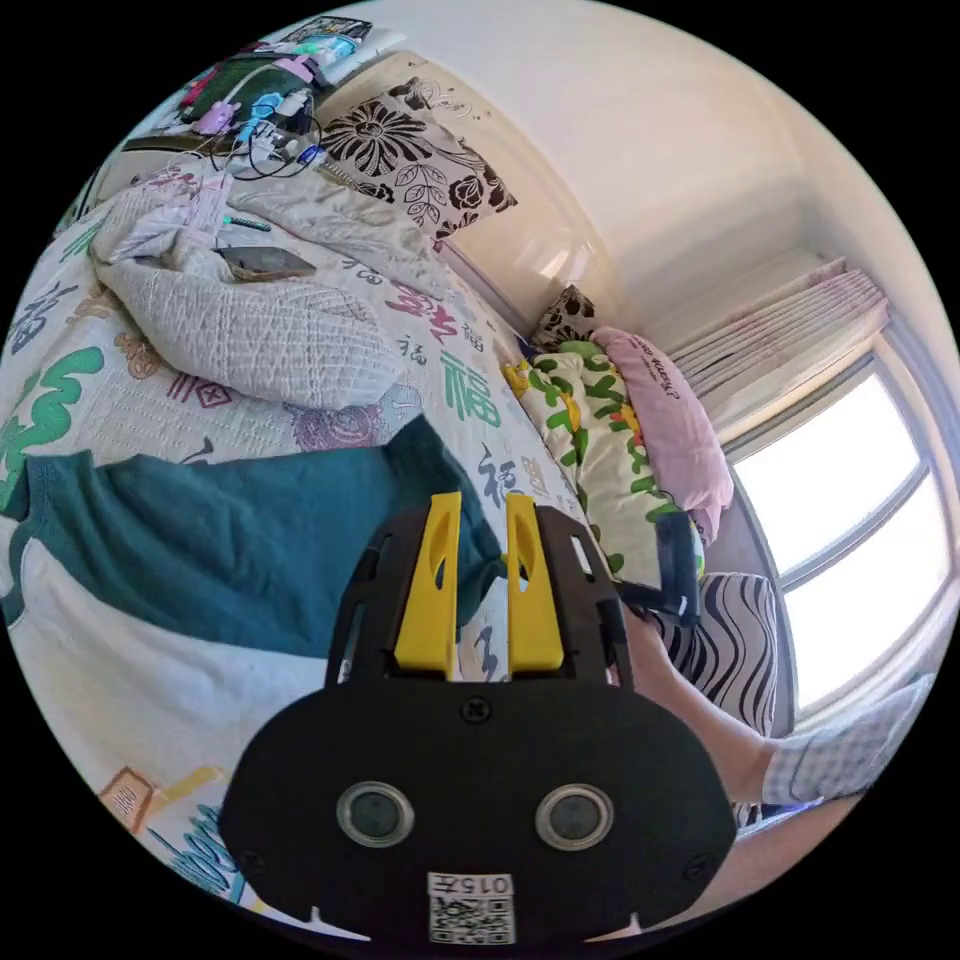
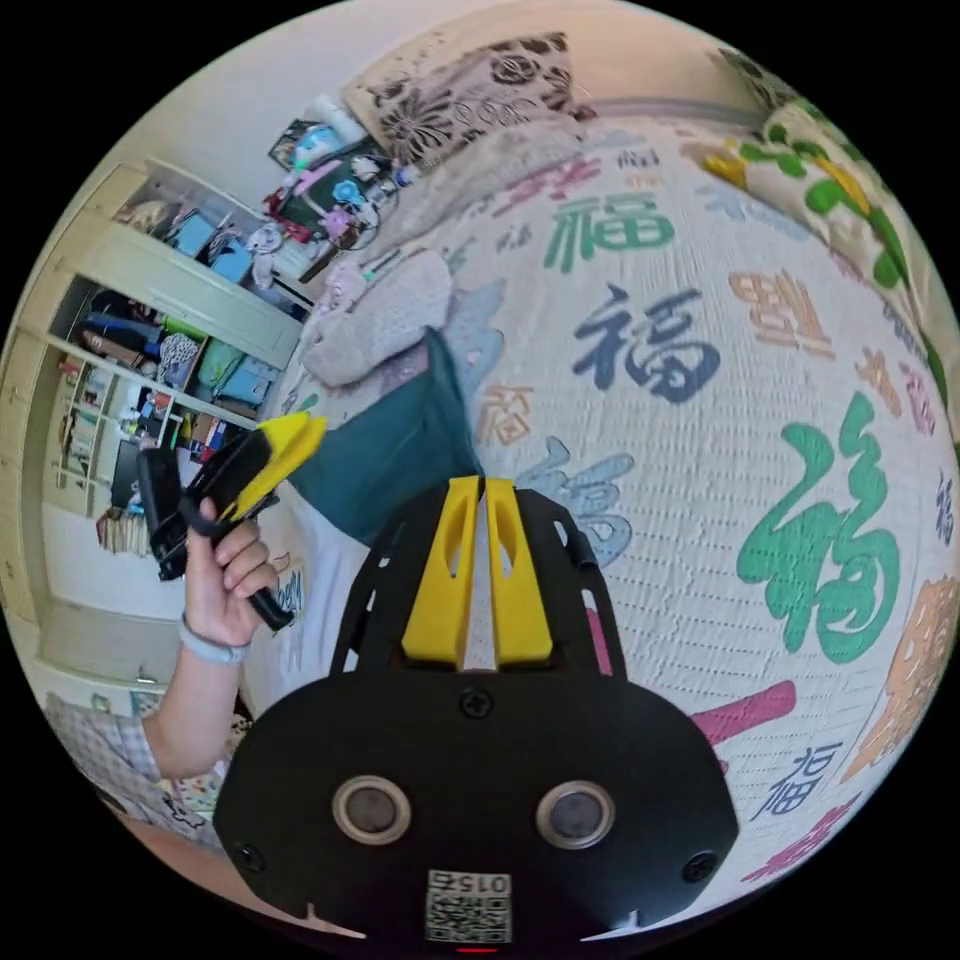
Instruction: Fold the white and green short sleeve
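The white and teal-green short-sleeved cotton shirt (image 1: 190,560) lies flat on the printed quilt (image 2: 700,400), unfolded. Left gripper (image 1: 483,530) slightly spread, right gripper (image 2: 482,520) nearly closed, both empty above it.

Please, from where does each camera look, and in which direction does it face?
Left gripper view: rides the left gripper, low above the shirt, facing across the bed toward the window; a forearm shows.
Right gripper view: rides the right gripper, facing over the bedspread toward shelves; a hand holds the other gripper.
Shared: shirt, bedspread, floral pillow.
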Action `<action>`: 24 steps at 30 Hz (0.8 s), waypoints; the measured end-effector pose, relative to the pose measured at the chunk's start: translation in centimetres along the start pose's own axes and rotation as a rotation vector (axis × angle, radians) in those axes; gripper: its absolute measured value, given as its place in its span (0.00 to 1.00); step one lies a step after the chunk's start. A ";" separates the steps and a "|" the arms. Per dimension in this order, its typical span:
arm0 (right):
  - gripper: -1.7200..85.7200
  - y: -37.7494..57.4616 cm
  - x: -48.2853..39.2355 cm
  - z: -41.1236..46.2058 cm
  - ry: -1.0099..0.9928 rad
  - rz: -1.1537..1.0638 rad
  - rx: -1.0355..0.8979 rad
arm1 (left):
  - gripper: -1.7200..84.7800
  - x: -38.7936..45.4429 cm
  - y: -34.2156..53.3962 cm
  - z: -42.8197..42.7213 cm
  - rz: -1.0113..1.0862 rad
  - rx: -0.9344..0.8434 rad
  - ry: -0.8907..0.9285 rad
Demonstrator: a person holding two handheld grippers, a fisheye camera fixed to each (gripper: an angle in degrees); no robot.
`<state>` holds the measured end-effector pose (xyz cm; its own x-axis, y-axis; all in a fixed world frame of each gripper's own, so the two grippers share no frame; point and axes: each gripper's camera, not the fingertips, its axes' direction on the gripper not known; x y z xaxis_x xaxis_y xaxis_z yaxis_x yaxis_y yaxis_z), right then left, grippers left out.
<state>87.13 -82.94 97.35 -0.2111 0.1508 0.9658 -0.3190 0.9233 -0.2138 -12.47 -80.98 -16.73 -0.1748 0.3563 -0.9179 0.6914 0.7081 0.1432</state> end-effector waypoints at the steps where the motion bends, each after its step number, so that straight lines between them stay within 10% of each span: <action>1: 0.08 0.5 0.8 -0.1 -0.005 0.024 -0.009 | 0.11 -0.3 1.4 -2.4 0.009 0.012 -0.014; 10: 0.10 5.5 -1.6 -0.4 -0.034 -0.175 -0.049 | 0.15 -7.3 17.2 -29.5 -0.440 0.195 -0.838; 24: 0.09 7.5 -2.5 -2.0 -0.101 -0.234 -0.085 | 0.03 -10.9 17.7 -35.2 -0.460 0.085 -0.995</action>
<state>87.17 -75.70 93.62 -0.2333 -0.1025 0.9670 -0.2926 0.9557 0.0308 -22.97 -50.84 8.88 0.1888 -0.6089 -0.7704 0.7574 0.5896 -0.2804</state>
